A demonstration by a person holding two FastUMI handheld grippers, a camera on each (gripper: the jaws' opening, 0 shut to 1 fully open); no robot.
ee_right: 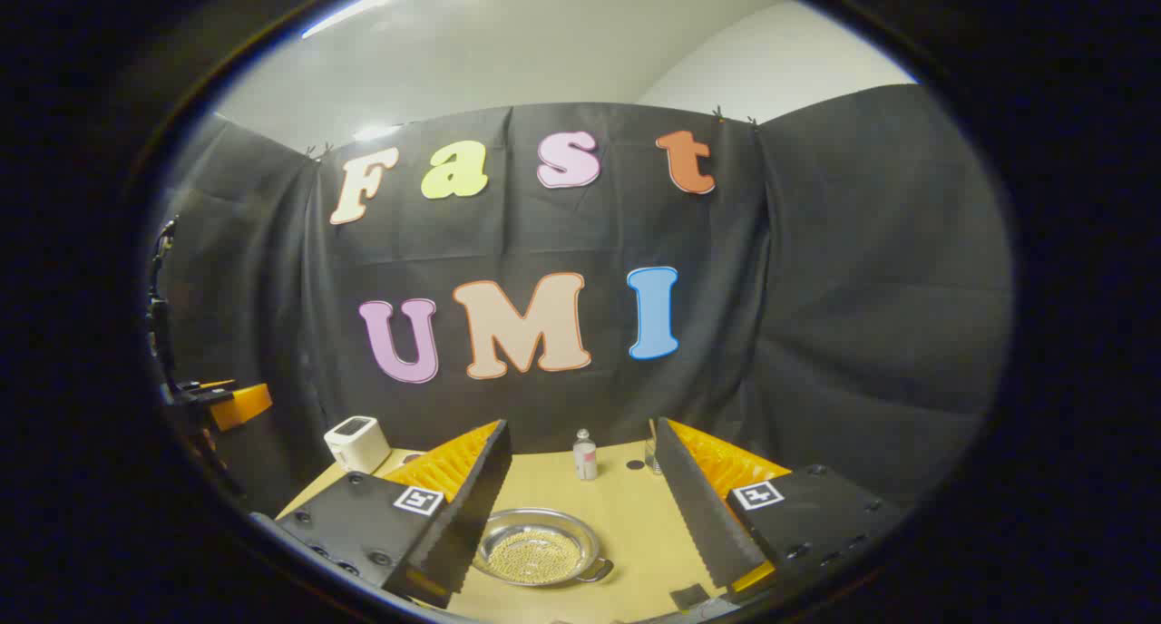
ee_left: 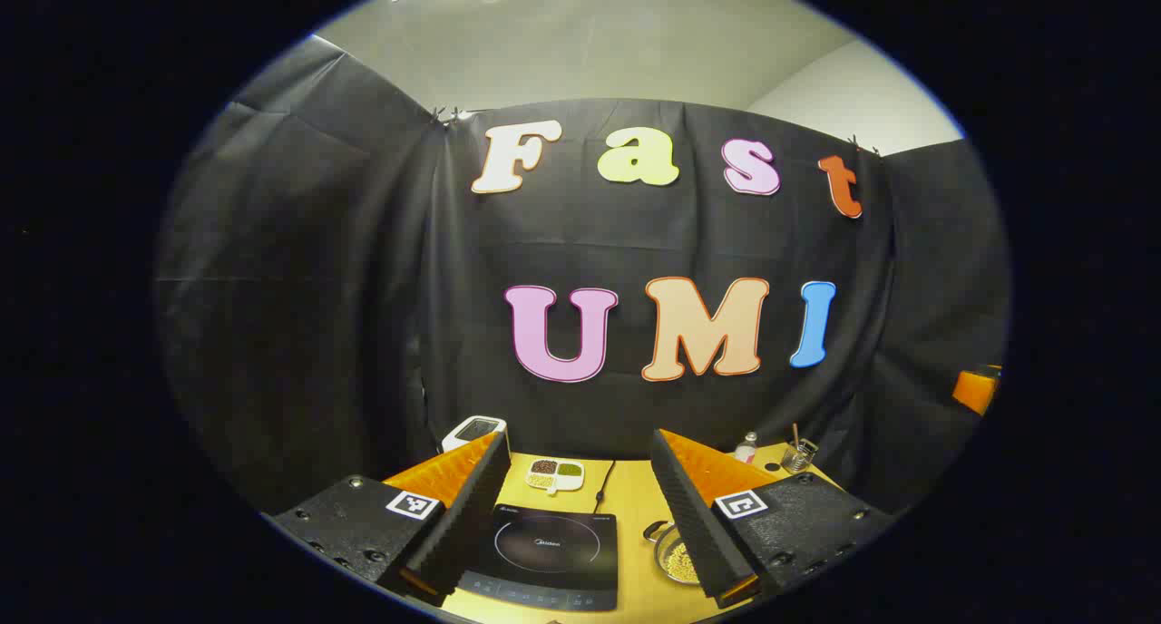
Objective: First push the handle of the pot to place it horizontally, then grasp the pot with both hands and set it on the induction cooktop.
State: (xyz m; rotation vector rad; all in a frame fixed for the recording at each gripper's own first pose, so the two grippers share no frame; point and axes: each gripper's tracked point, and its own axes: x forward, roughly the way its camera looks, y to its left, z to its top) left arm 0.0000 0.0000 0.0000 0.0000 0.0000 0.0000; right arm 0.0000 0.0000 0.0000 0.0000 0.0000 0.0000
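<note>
The shallow silver pot (ee_right: 537, 547) holds small yellowish grains and rests on the wooden table (ee_right: 626, 515), low between the fingers of my right gripper (ee_right: 581, 424), which is open and above it. A small loop handle (ee_right: 599, 570) sticks out at the pot's near right. In the left gripper view the pot (ee_left: 676, 559) peeks out beside the right finger, with a dark handle (ee_left: 655, 531) at its far left. The black induction cooktop (ee_left: 553, 551) lies below my left gripper (ee_left: 579, 438), which is open and holds nothing.
A white dish of beans (ee_left: 555, 474) and a cable lie behind the cooktop. A white device (ee_right: 356, 443) stands at the back left. A small bottle (ee_right: 585, 456) and a glass (ee_left: 798, 456) stand near the back wall. The other gripper (ee_right: 222, 402) shows at far left.
</note>
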